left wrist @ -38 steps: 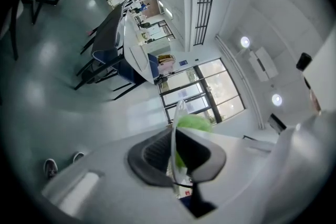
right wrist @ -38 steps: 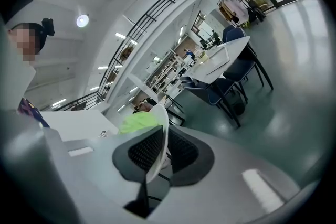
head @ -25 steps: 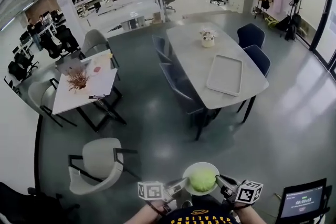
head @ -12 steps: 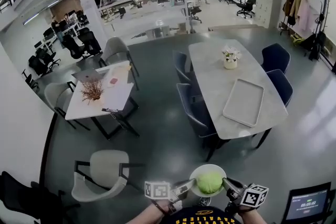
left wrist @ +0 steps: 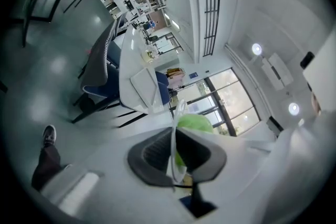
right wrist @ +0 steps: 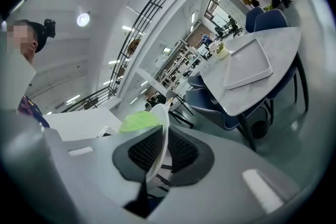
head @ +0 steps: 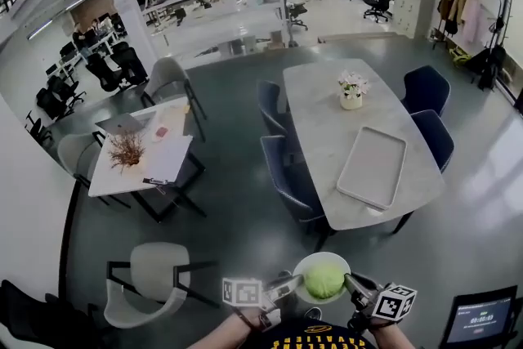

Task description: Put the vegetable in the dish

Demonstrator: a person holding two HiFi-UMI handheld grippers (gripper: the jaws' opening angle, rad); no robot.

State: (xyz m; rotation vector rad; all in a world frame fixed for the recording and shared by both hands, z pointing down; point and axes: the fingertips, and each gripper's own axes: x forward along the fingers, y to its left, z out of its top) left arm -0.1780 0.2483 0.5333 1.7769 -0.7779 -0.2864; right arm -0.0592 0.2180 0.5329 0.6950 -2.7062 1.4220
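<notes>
While you hold the white dish [head: 303,264], your left tool [head: 289,287] and right tool [head: 350,284] each pinch one edge. The green vegetable [head: 324,280] sits in it, so that job looks done. Farther off, the long desk [head: 315,106] with the tray [head: 373,167] has come a bit closer.

- Left gripper [head: 287,286]: pale grey shell with slim, silver-grey jaws.
- Left cube [head: 239,293]: white, with a black square marker on each visible face.
- Right gripper [head: 352,284]: same build and colouring.
- Right cube [head: 395,302]: white, with matching black square markers.
- Pads [left wrist: 152,153]: dark grey, ribbed and rounded, set in a smooth light-grey body; the right gripper view shows the same pattern.
- Shirt [head: 307,337]: black, with yellow lettering across the front.
- Trouser leg [left wrist: 44,168]: dark.
- Shoe [left wrist: 49,135]: dark with lighter parts.
- Head camera [right wrist: 49,27]: a small black box.
</notes>
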